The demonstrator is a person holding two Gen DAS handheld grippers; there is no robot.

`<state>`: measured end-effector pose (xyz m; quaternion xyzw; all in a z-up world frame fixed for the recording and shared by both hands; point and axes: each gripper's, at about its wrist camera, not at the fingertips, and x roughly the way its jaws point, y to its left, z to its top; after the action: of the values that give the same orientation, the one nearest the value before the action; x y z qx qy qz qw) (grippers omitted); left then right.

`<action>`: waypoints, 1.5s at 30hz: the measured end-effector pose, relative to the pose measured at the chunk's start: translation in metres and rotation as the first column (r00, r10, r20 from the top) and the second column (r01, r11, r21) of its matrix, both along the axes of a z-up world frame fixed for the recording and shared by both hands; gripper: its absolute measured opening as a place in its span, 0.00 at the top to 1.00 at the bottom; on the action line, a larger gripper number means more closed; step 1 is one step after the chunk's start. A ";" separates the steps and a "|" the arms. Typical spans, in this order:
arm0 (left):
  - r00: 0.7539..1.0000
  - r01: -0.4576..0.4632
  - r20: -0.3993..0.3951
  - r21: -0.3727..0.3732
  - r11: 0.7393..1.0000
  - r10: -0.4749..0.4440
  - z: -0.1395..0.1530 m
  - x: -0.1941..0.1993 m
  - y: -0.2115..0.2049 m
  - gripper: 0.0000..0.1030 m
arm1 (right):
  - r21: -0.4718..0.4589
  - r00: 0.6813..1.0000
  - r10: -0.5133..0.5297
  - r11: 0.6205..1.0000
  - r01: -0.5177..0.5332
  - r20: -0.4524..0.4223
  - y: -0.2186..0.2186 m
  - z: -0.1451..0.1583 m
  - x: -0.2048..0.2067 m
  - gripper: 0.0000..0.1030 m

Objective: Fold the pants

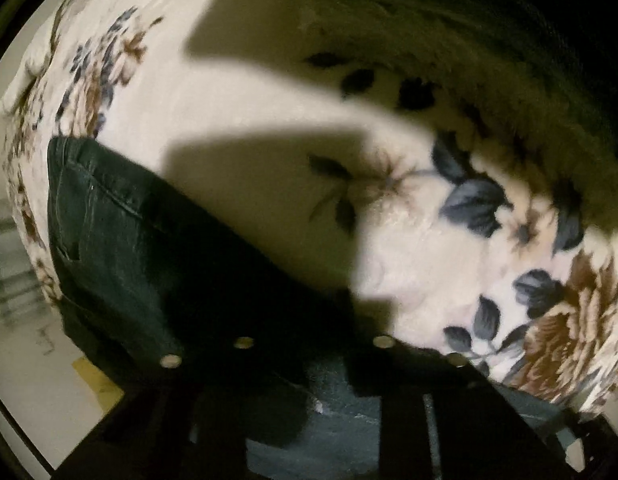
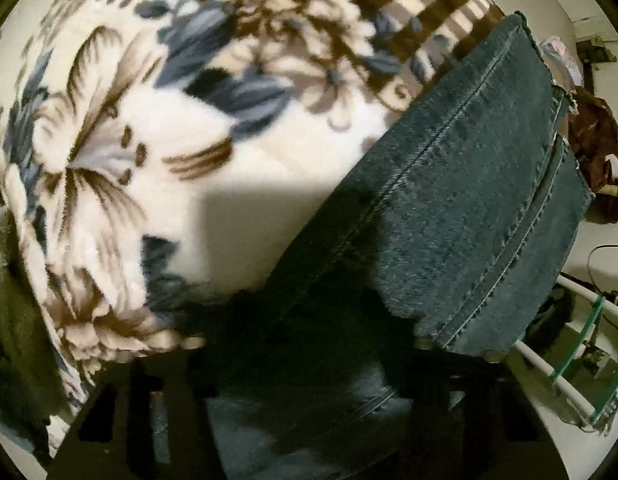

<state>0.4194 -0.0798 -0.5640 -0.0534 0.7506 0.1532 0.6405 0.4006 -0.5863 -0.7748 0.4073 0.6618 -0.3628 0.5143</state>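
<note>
Pants (image 2: 461, 200): dark blue-green denim jeans, lying on a floral blanket (image 2: 121, 140); in the right wrist view two leg ends are showing side by side, with raw, frayed hems and pale double stitching running down the seams.
Pants, other end (image 1: 121, 240): in the left wrist view the waist part is showing, with a pocket seam and stitched edge, darker there because it is sitting partly in shadow.
Place: the leg ends are reaching to the blanket's edge and hanging slightly past it in the right wrist view; the waist part is lying at the blanket's edge beside the pale floor (image 1: 25, 360) in the left wrist view.
Blanket: cream plush printed with blue leaves and brown flowers, with a brown checked band along its far edge.
Left gripper (image 1: 309, 380): dark fingers are framing bunched denim low in the frame; it is looking pinched, but how far the fingers are parted I cannot tell.
Right gripper (image 2: 305, 364): denim is passing between its dark fingers in deep shadow; whether it is clamping the cloth I cannot tell.
Background: a white rail with green clips (image 2: 569, 384) is standing beyond the blanket's edge.
</note>
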 end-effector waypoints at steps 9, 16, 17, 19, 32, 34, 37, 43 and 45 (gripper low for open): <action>0.978 0.005 0.206 -0.085 0.996 0.013 0.055 -0.064 0.027 0.97 | -0.026 0.989 0.063 0.998 -0.060 0.132 0.005 0.031 -0.024 0.94; 0.952 -0.022 0.298 -0.153 0.988 0.067 0.108 -0.154 0.057 0.98 | -0.019 0.969 0.109 0.994 -0.107 0.220 0.020 0.061 -0.103 0.96; 0.949 -0.024 0.306 -0.157 0.987 0.072 0.114 -0.161 0.050 0.98 | -0.017 0.967 0.114 0.993 -0.113 0.228 0.021 0.068 -0.124 0.96; 0.945 -0.038 0.315 -0.174 0.984 0.092 0.120 -0.183 0.044 0.98 | -0.015 0.963 0.126 0.992 -0.127 0.237 0.026 0.077 -0.148 0.96; 0.951 -0.178 0.214 -0.205 0.962 0.222 0.039 -0.285 0.067 0.93 | 0.041 0.971 0.174 0.982 -0.183 0.161 0.052 0.009 -0.260 0.94; 0.942 -0.191 0.229 -0.236 0.953 0.245 0.041 -0.287 0.073 0.91 | 0.085 0.969 0.152 0.982 -0.171 0.196 0.050 0.002 -0.265 0.84; 0.920 -0.224 0.241 -0.318 0.921 0.308 0.048 -0.294 0.085 0.88 | 0.125 0.962 0.143 0.976 -0.176 0.234 0.051 0.000 -0.273 0.52; 0.873 -0.261 0.340 -0.280 0.924 0.349 0.063 -0.298 0.127 0.35 | 0.149 0.932 0.144 0.968 -0.203 0.334 0.064 0.015 -0.286 0.42; 0.866 -0.290 0.345 -0.243 0.926 0.362 0.055 -0.296 0.148 0.35 | 0.178 0.926 0.112 0.966 -0.186 0.362 0.071 0.017 -0.288 0.42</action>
<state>0.1237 0.0680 -0.5092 -0.2673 0.6016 0.1765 0.7317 0.1128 -0.5152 -0.7581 0.4653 0.6238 -0.1728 0.6038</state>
